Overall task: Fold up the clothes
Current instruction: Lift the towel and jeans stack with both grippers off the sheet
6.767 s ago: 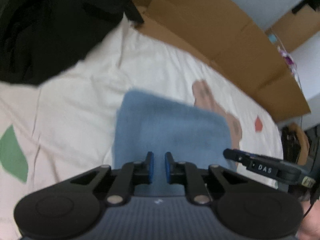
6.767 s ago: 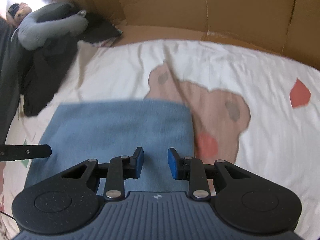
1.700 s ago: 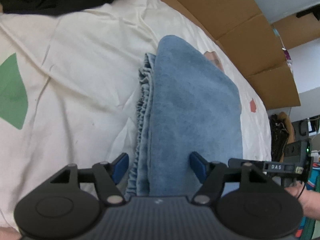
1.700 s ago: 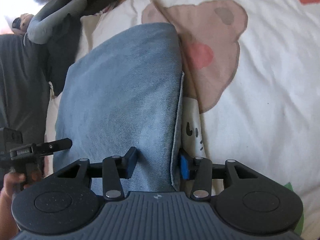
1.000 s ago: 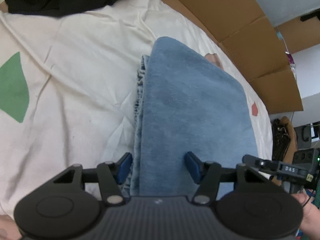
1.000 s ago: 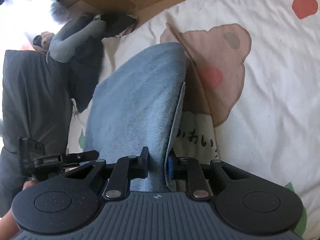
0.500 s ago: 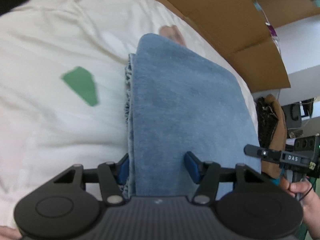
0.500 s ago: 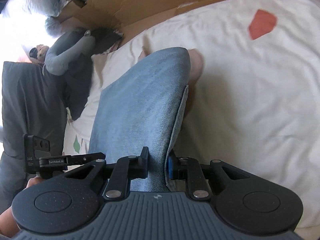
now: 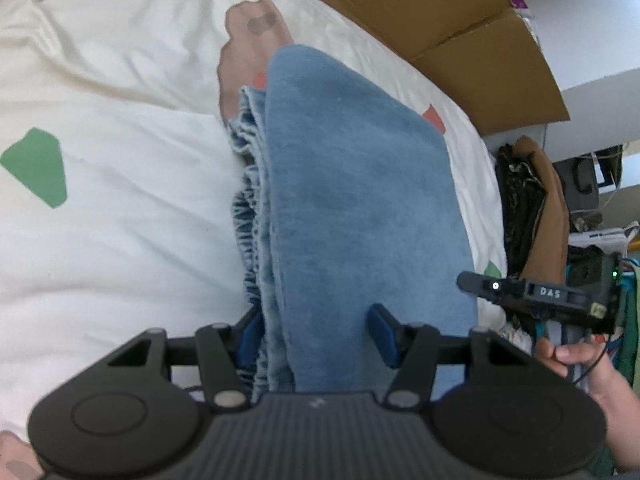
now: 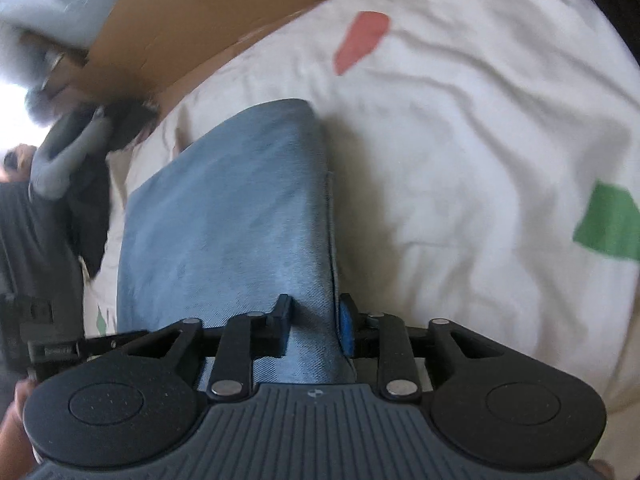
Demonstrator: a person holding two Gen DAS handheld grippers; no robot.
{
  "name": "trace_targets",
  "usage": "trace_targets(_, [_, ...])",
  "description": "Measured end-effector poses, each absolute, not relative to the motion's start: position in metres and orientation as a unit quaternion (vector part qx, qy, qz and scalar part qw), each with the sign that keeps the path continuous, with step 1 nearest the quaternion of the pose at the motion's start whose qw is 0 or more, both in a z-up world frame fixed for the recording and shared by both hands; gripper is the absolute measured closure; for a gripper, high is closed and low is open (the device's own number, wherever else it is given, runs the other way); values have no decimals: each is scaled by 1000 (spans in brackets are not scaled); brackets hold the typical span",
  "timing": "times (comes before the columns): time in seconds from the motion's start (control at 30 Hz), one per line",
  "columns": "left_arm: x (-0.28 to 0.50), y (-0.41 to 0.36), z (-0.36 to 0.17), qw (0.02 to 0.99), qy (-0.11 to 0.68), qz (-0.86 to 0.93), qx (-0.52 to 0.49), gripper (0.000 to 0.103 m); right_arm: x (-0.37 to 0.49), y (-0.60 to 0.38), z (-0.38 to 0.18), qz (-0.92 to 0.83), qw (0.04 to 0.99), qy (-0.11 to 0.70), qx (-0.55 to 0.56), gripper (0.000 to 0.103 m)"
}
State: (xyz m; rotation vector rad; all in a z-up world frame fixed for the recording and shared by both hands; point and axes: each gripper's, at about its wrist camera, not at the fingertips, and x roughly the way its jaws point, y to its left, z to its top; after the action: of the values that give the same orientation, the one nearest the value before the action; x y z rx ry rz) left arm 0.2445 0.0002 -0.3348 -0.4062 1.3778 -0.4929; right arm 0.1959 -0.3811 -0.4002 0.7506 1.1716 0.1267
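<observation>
There was one folded blue denim garment (image 9: 360, 200), one cream patterned bedsheet (image 9: 120, 240), two black two-finger grippers (image 9: 316, 336) (image 10: 312, 328), and one brown cardboard sheet (image 9: 440, 8) in the upper right.

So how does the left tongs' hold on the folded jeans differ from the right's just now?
The left tongs straddle a wide bundle of the jeans, gathered waistband included; the right tongs span only a narrow strip at the seamed edge. The left look set on the cloth; the right jaws are opening, cloth between them. The left pads both show blue; on the right, one. Both take the near end, above the white sheet.
</observation>
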Motion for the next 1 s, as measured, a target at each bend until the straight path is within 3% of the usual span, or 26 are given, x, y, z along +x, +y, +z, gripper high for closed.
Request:
trace_targets(0.33, [249, 17, -347, 728, 612, -213, -226, 35, 203, -367, -411, 64, 763, 553, 328, 56])
trace_targets(0.57, [255, 27, -372, 698, 618, -229, -280, 25, 216, -357, -411, 70, 767, 565, 295, 51])
trace_targets(0.93, [269, 25, -386, 685, 606, -265, -305, 27, 229, -369, -429, 85, 755, 544, 355, 45])
trace_targets(1.0, [269, 23, -383, 690, 603, -270, -296, 39, 230, -373, -429, 91, 742, 548, 374, 51])
